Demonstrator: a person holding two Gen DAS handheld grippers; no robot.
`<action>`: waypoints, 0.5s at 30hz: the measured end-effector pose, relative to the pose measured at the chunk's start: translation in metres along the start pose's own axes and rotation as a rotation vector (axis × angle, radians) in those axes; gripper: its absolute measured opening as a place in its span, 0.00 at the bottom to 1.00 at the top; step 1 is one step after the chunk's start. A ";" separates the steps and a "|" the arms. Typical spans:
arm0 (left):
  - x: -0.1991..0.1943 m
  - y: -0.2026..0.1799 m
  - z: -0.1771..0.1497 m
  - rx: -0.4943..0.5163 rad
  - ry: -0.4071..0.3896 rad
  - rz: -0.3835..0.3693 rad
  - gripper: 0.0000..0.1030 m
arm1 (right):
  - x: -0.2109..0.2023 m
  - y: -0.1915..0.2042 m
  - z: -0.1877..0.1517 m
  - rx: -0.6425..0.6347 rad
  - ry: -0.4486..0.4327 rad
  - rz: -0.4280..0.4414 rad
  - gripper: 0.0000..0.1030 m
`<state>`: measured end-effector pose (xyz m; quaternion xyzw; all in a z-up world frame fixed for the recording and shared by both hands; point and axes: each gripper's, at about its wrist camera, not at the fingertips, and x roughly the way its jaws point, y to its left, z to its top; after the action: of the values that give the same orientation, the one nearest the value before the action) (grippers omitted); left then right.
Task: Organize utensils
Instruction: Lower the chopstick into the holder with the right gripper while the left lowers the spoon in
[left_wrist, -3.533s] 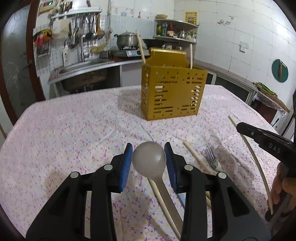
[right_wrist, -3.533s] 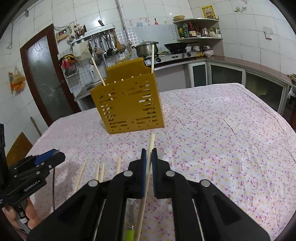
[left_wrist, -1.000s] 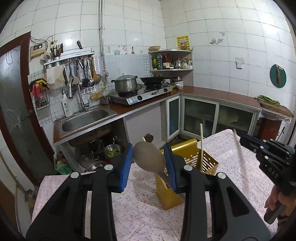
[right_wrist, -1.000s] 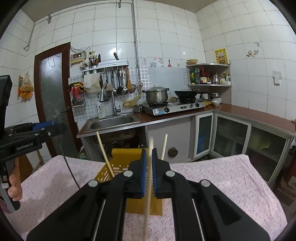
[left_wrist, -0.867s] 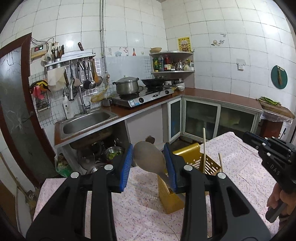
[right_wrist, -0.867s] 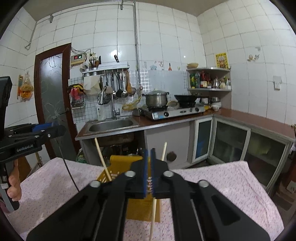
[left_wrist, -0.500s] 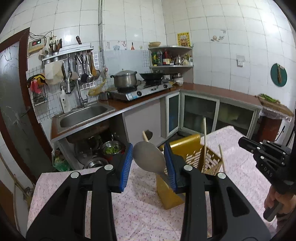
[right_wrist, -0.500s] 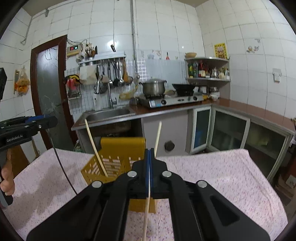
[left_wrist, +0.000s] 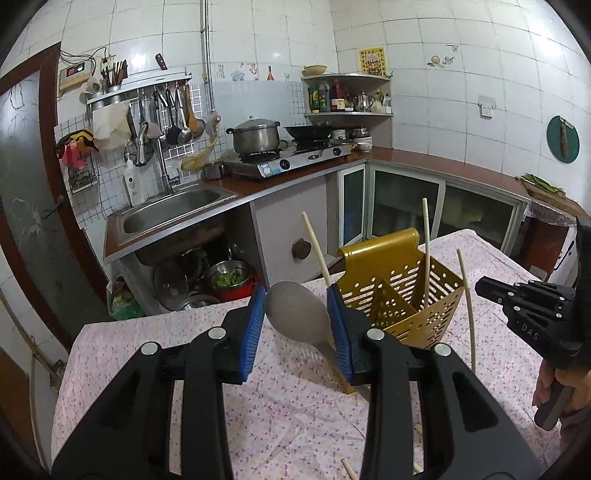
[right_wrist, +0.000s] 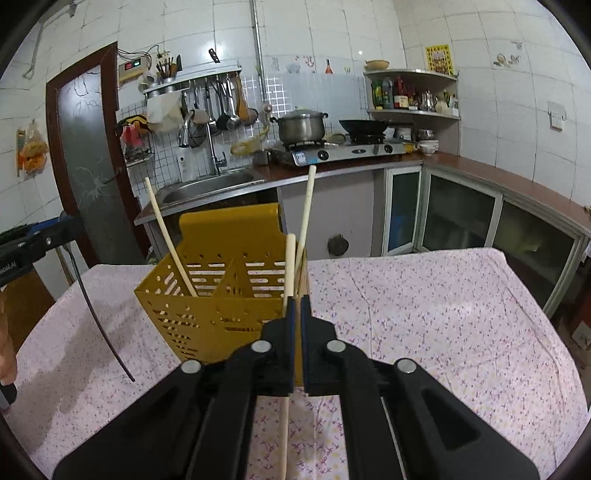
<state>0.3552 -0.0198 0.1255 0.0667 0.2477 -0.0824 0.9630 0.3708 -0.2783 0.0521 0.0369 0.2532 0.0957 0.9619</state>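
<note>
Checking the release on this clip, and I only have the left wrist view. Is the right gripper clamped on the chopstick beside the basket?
Observer: No. In the right wrist view the right gripper has just been opening. The chopstick is between its jaws, against one pad, with a gap at the other.
Operator: Where does it line up?
Observer: Seen from there, it stands before the yellow basket's right corner, next to the chopstick already inside.

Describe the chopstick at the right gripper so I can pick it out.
Find the yellow utensil caddy on the floral tablecloth. At its near right corner, one pale chopstick passes between the right gripper jaws. Unlike two chopsticks inside, it hangs outside.
</note>
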 end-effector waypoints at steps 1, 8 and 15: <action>0.001 0.001 -0.001 -0.004 0.002 -0.002 0.32 | 0.001 0.000 0.000 0.005 0.001 0.001 0.29; 0.008 0.009 -0.009 -0.028 0.020 -0.014 0.32 | 0.007 0.005 -0.004 -0.016 0.021 -0.019 0.46; 0.011 0.005 -0.009 -0.023 0.029 -0.015 0.32 | 0.022 0.009 -0.008 -0.035 0.078 -0.033 0.20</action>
<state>0.3614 -0.0150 0.1130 0.0549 0.2628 -0.0860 0.9594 0.3843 -0.2651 0.0359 0.0121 0.2896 0.0856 0.9532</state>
